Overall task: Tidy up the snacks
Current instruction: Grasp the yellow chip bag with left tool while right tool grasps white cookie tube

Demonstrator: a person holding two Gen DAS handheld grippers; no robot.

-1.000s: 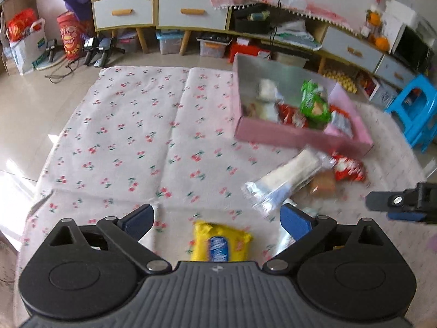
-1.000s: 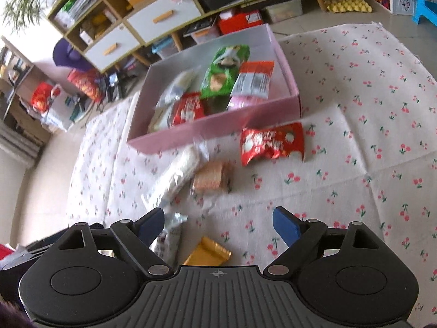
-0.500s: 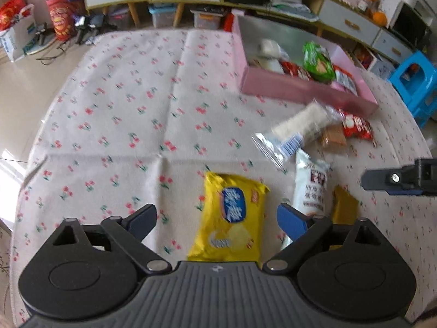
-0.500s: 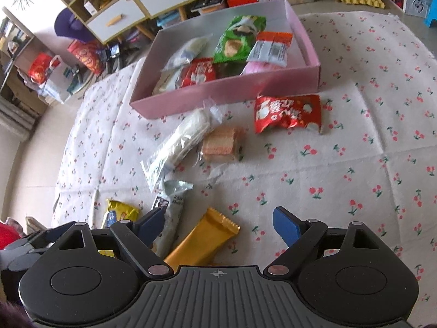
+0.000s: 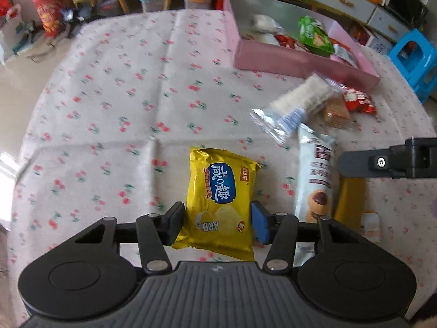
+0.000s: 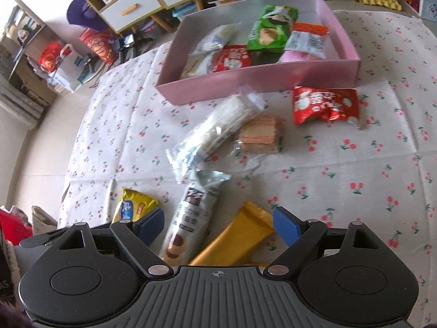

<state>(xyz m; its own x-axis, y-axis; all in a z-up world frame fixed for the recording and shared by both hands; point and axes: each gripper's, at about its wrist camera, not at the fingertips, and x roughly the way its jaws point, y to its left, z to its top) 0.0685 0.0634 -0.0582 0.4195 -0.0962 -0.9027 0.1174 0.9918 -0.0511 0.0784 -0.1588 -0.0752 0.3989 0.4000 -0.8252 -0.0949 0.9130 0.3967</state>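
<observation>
Since the earlier frame the left claw (image 5: 217, 220) has come down over the yellow cracker packet (image 5: 220, 202), and its jaws have just been closing; they now stand tight against the packet's two long edges, clenched on it near its lower end. The packet lies flat on the cherry-print cloth (image 5: 109, 104) covering the counter.

The right claw (image 6: 218, 222) has shifted across the cloth and hangs released, jaws wide, with a white cookie sleeve (image 6: 189, 218) and a gold wrapper bar (image 6: 240, 239) lying between them; the pads touch neither as far as the view shows.

Further off lie a clear packet of white wafers (image 6: 218, 125), a small tan biscuit pack (image 6: 259, 134) just beside it, and a red snack bag (image 6: 325, 105). Behind these stands the pink box (image 6: 259, 82), already holding a green bag (image 6: 271, 28) and several other packets.
</observation>
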